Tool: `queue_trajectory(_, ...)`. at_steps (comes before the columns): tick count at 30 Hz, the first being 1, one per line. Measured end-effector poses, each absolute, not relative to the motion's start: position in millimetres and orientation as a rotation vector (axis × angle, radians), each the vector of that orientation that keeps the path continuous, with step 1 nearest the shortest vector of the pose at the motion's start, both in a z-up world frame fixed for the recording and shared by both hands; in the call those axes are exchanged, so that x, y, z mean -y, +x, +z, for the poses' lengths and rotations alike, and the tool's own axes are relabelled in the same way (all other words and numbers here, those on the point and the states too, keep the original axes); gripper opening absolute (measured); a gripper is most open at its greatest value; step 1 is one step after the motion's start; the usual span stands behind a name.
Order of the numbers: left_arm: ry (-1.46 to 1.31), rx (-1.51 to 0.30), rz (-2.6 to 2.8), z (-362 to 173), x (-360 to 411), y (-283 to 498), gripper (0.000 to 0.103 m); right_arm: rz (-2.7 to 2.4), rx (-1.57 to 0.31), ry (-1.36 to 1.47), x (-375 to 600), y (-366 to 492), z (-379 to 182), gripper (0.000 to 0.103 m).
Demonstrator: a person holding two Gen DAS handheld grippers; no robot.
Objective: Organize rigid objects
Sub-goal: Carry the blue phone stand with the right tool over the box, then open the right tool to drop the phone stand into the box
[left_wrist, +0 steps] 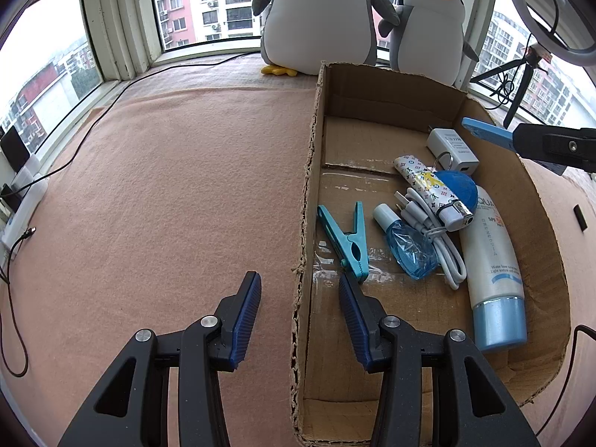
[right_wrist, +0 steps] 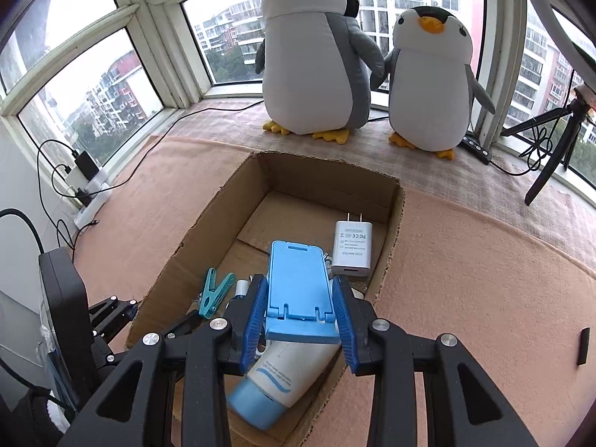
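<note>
Left gripper [left_wrist: 298,320] nearest the lens: fingers spread wide, nothing between them, straddling the near-left wall of the box [left_wrist: 303,223]. One pad sits outside over the pink cloth [left_wrist: 167,186], the other inside, just short of the teal clothespin [left_wrist: 344,240].

Right gripper [right_wrist: 300,320]: clamped on the blue phone stand [right_wrist: 298,290], holding it by its lower edge, hinge end toward the camera. Stand hangs above the box interior, over the sunscreen tube [right_wrist: 283,376], not yet set down. From the left wrist view its tip [left_wrist: 484,130] shows over the far right wall.

Already in the box:
- clothespin, by the left wall
- small blue bottle [left_wrist: 408,249]
- white cable [left_wrist: 443,246], bundled
- patterned lighter [left_wrist: 432,192], lying across a blue disc [left_wrist: 463,190]
- white charger [left_wrist: 452,149], toward the back
- sunscreen tube along the right wall

Cloth around the box: no loose items visible in either view, only cords and a power strip at the far left edge, two plush penguins [right_wrist: 316,63] on the sill, a tripod to the right.

Judgement: task near its end. Stand looks like the last item; what remains is lowering and releasing it. Free floor lies at the back left of the box.
</note>
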State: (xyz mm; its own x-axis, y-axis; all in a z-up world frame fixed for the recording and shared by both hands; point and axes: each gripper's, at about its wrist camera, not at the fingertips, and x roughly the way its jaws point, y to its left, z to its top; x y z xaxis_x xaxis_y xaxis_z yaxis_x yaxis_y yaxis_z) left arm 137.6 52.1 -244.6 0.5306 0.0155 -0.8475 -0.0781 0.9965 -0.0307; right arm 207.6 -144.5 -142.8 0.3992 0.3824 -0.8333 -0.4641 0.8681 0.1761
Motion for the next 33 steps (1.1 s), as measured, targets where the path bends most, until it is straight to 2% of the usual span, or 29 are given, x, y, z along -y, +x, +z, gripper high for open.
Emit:
queue_trajectory(14, -0.068, -1.009, 0.055, -245, -51, 138, 0.048, 0.538, -1.048, -0.110, 130, 215, -151, 0.033)
queue_trajectory(17, -0.069, -1.009, 0.056, -245, -52, 138, 0.048, 0.535, -1.045, -0.105, 130, 217, -151, 0.040)
queue_trajectory(19, -0.068, -1.009, 0.056, -245, -52, 138, 0.048, 0.541, -1.045, -0.097, 131, 218, -150, 0.050)
queue_trajectory(26, -0.069, -1.010, 0.056, -244, -50, 139, 0.048, 0.538, -1.041, -0.090, 135, 217, -148, 0.052)
queue_trajectory(33, -0.067, -1.008, 0.057, -245, -51, 139, 0.048, 0.532, -1.042, -0.087, 140, 215, -148, 0.061)
